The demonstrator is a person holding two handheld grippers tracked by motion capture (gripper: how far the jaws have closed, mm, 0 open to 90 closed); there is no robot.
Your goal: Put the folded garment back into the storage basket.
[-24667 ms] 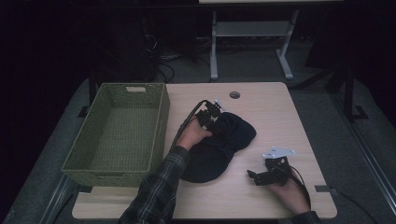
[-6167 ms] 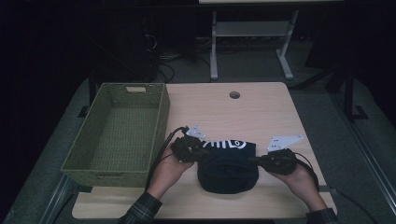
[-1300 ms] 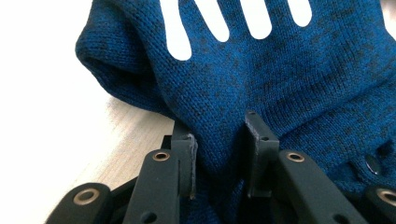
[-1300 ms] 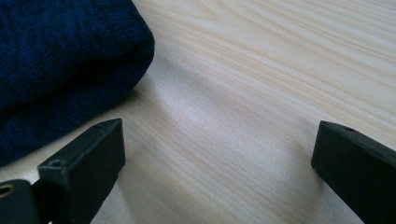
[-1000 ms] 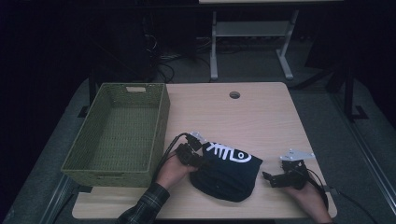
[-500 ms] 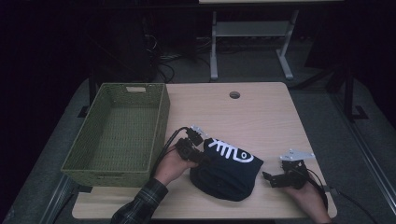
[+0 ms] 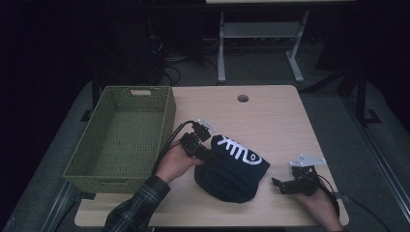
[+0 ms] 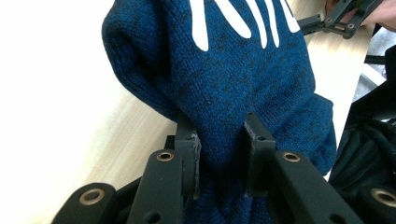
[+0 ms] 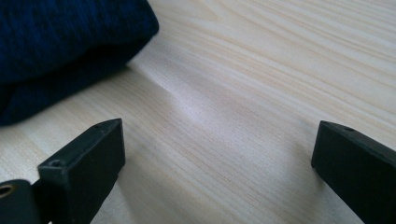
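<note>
A dark blue knitted sweater [image 7: 232, 169] with white lettering lies folded in a bundle on the wooden table [image 7: 270, 121], its left side raised off the top. My left gripper [image 7: 205, 153] is shut on that left edge; in the left gripper view the two black jaws pinch a thick fold of the sweater [image 8: 219, 93] at the gripper [image 8: 219, 140]. My right gripper [image 7: 276, 183] rests near the table's front right, apart from the sweater, jaws wide open. In the right gripper view bare wood lies between the open gripper [image 9: 217, 149] jaws, with the sweater [image 9: 60, 46] at the upper left.
A green woven basket [image 7: 82, 169], empty, stands on the table's left side beside my left hand. A round cable hole [image 7: 242, 98] sits near the table's far edge. A metal stand [image 7: 261, 29] is on the floor behind.
My left gripper has risen, lifting the sweater's left edge off the table and tilting the lettering up. The right gripper has stayed where it was, open.
</note>
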